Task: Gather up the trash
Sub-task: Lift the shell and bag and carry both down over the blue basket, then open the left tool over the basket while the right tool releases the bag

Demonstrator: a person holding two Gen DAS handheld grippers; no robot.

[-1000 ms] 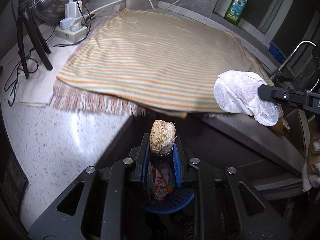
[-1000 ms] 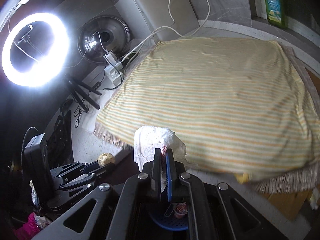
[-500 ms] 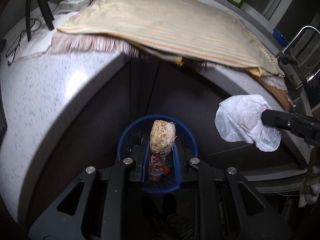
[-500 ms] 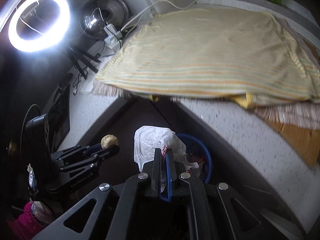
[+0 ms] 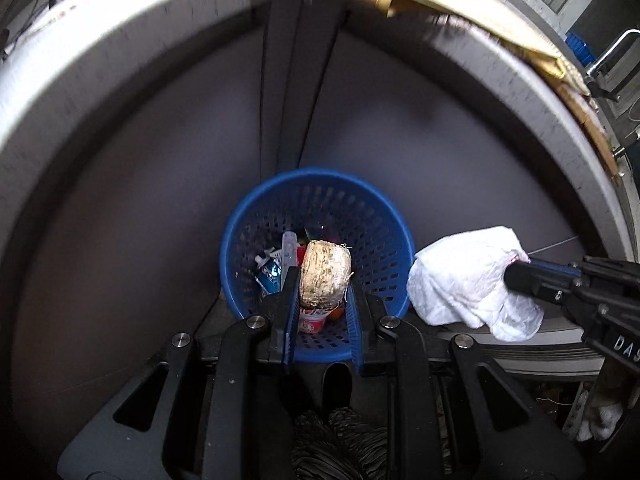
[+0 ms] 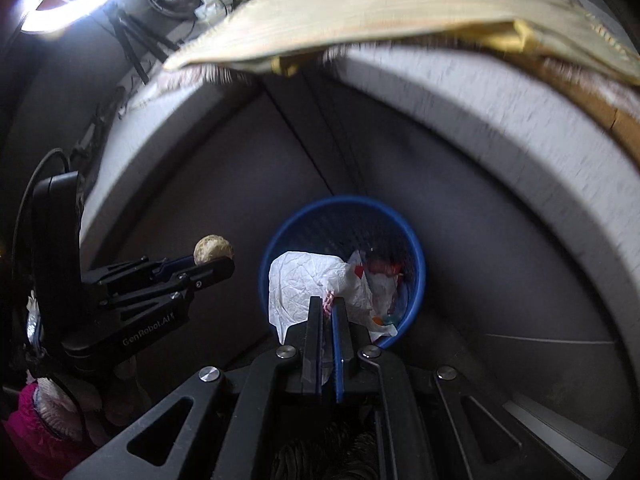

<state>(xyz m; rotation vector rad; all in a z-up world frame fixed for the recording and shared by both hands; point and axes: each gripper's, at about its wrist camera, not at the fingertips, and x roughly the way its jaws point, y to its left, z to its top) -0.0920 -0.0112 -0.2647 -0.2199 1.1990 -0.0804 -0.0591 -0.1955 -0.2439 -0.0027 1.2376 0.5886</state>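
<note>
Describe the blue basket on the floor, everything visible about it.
The blue basket is a round plastic wastebasket with a smooth rim and perforated walls and bottom, standing upright on the floor against dark cabinet fronts, below the pale counter edge. It already holds trash: a small blue tube, a red-and-white cup, crumpled wrappers. The left tongs, gripping a rough beige lump, line up with its opening; the right tongs, pinching crumpled white paper, hang near its rim. Neither clearly touches it.
</note>
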